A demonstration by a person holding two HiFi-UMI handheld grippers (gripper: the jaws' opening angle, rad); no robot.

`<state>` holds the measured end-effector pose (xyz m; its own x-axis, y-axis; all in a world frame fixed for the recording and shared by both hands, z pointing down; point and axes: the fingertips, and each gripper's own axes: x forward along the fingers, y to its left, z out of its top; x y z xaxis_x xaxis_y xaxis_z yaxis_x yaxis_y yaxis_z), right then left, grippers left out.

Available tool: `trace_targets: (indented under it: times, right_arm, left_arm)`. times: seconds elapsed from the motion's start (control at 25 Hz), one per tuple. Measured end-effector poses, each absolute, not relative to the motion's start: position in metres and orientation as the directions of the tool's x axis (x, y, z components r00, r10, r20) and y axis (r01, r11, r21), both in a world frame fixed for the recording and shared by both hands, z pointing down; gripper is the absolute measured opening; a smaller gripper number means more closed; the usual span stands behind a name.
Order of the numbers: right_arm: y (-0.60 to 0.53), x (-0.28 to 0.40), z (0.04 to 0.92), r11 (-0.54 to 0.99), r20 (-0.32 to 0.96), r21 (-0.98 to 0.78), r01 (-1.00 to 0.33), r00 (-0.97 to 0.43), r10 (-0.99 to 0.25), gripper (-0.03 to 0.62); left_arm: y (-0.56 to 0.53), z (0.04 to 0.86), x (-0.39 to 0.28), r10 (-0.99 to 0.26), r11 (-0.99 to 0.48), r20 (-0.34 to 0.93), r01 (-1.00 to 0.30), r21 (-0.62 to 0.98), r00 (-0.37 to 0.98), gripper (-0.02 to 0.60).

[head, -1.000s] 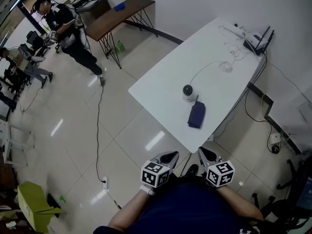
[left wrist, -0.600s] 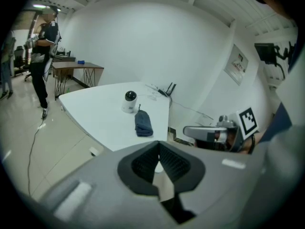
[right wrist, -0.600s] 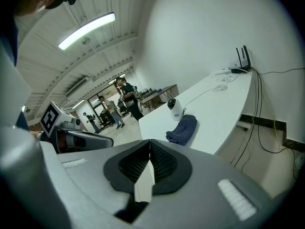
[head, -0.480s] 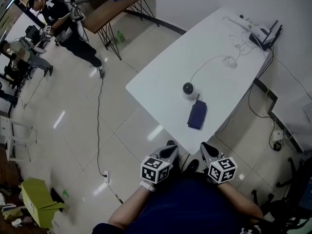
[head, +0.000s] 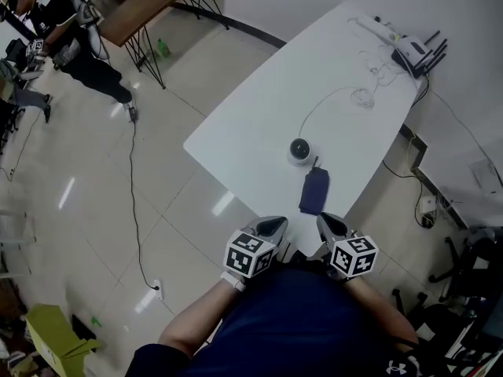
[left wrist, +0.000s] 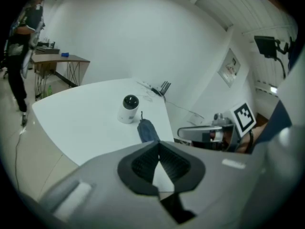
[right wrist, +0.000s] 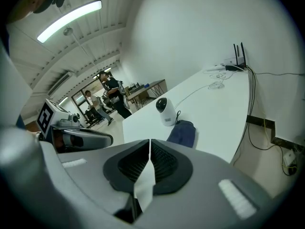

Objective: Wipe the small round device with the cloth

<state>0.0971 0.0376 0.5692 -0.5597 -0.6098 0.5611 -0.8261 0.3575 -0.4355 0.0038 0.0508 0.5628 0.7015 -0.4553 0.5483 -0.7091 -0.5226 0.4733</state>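
Left gripper [head: 271, 228] and right gripper [head: 330, 226], jaws together and empty, draw up to the table's [head: 259, 124] near corner. Cloth [head: 313, 191] lies untouched just beside device [head: 300, 151]

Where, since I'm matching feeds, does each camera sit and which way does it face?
Head view: on the person's head, steeply down at the table, device and cloth; arms, left gripper, right gripper show.
Left gripper view: on the left gripper, along its shut jaws toward the table; right gripper at right.
Right gripper view: likewise, shut jaws; left gripper at left.
All share device and cloth.
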Motion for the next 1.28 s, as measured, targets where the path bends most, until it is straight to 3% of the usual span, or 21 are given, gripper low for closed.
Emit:
trace_targets:
  times: [0.12,0.32,0.56,0.92,1.28]
  right_arm:
    - [0.022,0.085,0.571,0.333,0.579,-0.417,-0.846,-0.529,-0.62,0.026]
    - [0.001,0.089,0.589,0.255,0.636,-0.412,-0.875,-0.477,-0.607,0.099]
    - [-0.02,0.117,0.629,0.178,0.747,-0.351,-0.919,-0.39,-0.538,0.215]
    - [-0.042,0.14,0.682,0.145,0.823,-0.371,-0.917,-0.397,-0.407,0.214]
    - [-0.043,0.115,0.684,0.156,0.742,-0.55,-0.82,-0.566,-0.359,0.068]
  left_arm:
    - [0.041,0.563,0.011,-0.38,-0.568,0.532,-0.645,0.512,0.757,0.002]
    - [0.023,0.573,0.017,-0.308,-0.572,0.532,-0.6,0.559,0.789,0.003]
    - [-0.002,0.592,0.029,-0.276,-0.518,0.563,-0.614,0.596,0.779,0.139]
    - [-0.033,0.627,0.063,-0.275,-0.442,0.641,-0.686,0.578,0.717,0.181]
    - [-0.027,0.662,0.081,-0.23,-0.408,0.662,-0.688,0.6,0.714,0.186]
